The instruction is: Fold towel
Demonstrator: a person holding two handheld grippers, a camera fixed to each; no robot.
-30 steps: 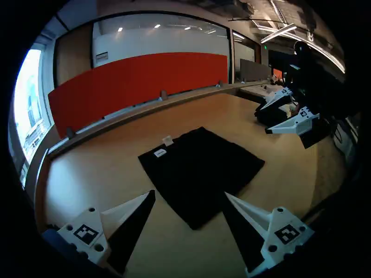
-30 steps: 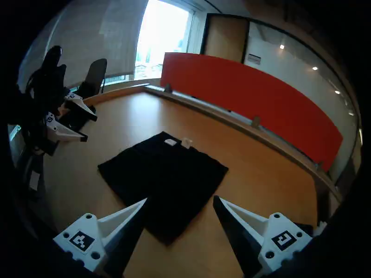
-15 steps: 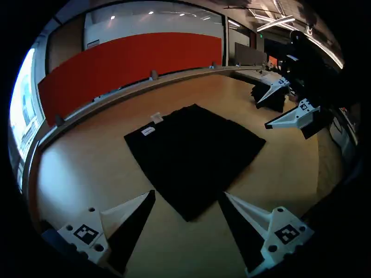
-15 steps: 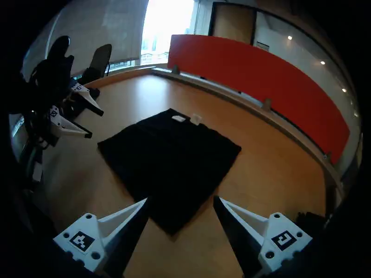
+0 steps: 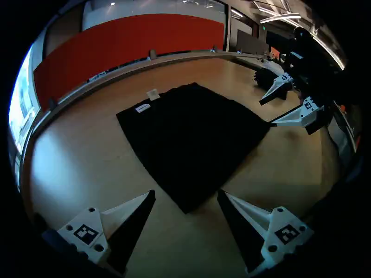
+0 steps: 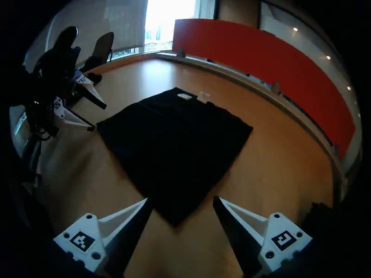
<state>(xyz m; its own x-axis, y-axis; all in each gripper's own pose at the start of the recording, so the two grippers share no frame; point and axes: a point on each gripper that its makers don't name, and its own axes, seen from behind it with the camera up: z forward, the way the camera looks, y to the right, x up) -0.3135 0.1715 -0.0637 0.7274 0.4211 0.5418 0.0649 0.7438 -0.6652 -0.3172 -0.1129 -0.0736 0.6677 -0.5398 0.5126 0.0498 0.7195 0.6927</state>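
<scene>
A black towel lies flat on the wooden table, with two small white tags at its far corner. My left gripper is open, its fingers hovering either side of the towel's near corner with nothing between them. In the right gripper view the same towel spreads ahead, and my right gripper is open just above the opposite near corner. The right gripper also appears open beyond the towel's right corner, and the left gripper appears open at the towel's left corner.
A red partition runs along the table's far edge, also seen as the red partition. Dark chairs stand by a bright window. Bare wooden table surrounds the towel on all sides.
Both grippers have moved forward and down toward the towel's corners, so the towel looks larger and closer. Both stay open; the towel has not moved.
</scene>
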